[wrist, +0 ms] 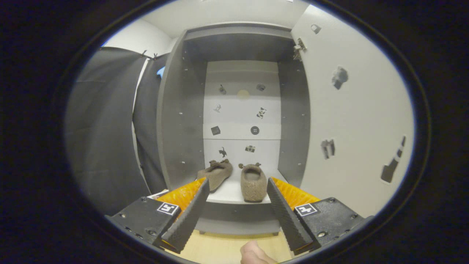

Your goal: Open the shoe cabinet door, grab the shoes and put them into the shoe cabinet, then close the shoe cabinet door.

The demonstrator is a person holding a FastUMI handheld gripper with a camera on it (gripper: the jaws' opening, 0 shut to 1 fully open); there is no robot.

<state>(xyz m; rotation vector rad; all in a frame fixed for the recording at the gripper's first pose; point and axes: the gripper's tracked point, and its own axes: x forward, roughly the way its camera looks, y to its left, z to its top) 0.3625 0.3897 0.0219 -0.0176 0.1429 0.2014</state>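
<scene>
The gripper (238,187) is released, fingers spread wide and holding nothing. Beyond them, two brown felt slippers lie on the shoe cabinet's (179,121) bottom shelf: the right slipper (253,183) points straight in toward the back panel, the left slipper (215,173) angles in rightward. The cabinet door (351,121) stands open at right.

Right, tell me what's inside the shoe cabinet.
Two shoes sit on the bottom shelf of the shoe cabinet, beyond the open gripper, with small stickers on the back panel. The left shoe's rear is covered by a finger.
</scene>
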